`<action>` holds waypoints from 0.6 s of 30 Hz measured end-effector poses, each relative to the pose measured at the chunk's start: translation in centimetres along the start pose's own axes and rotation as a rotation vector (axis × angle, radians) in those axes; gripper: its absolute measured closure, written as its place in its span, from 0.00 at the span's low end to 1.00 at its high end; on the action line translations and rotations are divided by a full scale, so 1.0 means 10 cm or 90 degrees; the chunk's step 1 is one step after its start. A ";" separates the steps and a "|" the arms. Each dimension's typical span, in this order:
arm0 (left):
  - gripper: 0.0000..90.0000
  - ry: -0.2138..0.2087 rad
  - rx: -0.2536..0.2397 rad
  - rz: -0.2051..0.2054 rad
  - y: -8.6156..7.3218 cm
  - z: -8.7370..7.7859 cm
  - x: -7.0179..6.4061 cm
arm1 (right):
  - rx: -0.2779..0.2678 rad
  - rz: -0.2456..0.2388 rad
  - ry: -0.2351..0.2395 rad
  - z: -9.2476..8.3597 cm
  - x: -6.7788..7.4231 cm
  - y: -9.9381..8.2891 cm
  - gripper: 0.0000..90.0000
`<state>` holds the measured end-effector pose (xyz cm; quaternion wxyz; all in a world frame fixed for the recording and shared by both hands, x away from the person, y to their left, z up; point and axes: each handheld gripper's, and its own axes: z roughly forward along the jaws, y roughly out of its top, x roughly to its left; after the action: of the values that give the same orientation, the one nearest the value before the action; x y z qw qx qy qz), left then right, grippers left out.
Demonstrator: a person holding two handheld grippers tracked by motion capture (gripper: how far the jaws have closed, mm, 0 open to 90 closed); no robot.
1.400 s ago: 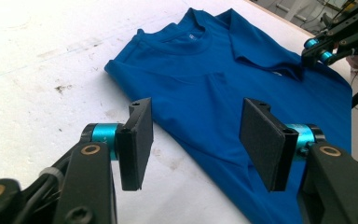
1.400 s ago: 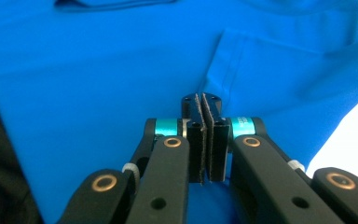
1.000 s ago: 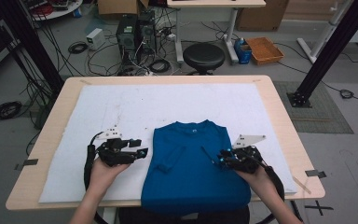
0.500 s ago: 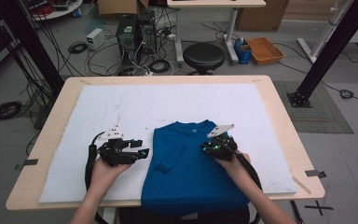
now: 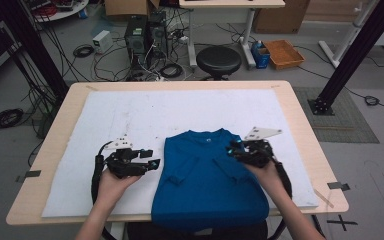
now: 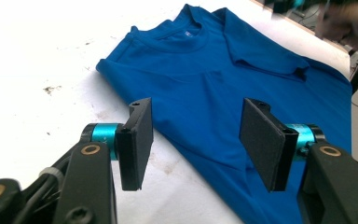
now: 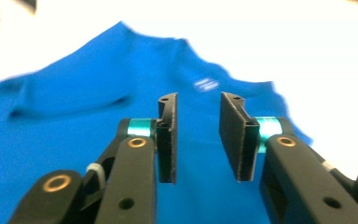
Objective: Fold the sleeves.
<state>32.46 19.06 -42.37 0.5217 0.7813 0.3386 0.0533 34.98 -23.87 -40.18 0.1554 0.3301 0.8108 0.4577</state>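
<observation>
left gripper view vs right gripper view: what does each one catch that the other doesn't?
Left gripper view alone: the shirt's near side edge against the white mat, a folded-in sleeve, and the other hand, blurred, at the top right, with the left gripper wide open.

Right gripper view alone: the right gripper, its jaws parted narrowly with nothing between them, having just been opening.

Both: the blue T-shirt lying flat, with its collar and neck label.

Left gripper (image 5: pixel 152 159): black body, flat black jaws, shiny blue-green rings behind pads, brass-colour round screws on arms, black cable looping from back.
Right gripper (image 5: pixel 232 150): same black body, blue-green rings, brass screws, grey three-cornered plate on top.
Forearms bare, no sleeves.
</observation>
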 end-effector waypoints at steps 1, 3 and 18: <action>0.49 0.000 -0.001 0.001 0.00 0.00 0.00 | -0.016 0.014 -0.018 -0.08 -0.08 0.00 0.73; 0.49 0.002 -0.002 0.003 0.00 0.00 0.00 | -0.041 0.051 -0.047 -0.21 -0.23 -0.01 0.70; 0.49 0.019 -0.013 -0.003 0.00 0.02 0.07 | -0.005 0.116 -0.109 -0.20 -0.57 -0.13 0.67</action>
<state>33.06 19.27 -42.66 0.5246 0.7742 0.3476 0.0677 37.56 -29.44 -40.48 0.1830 0.4395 0.7594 0.4435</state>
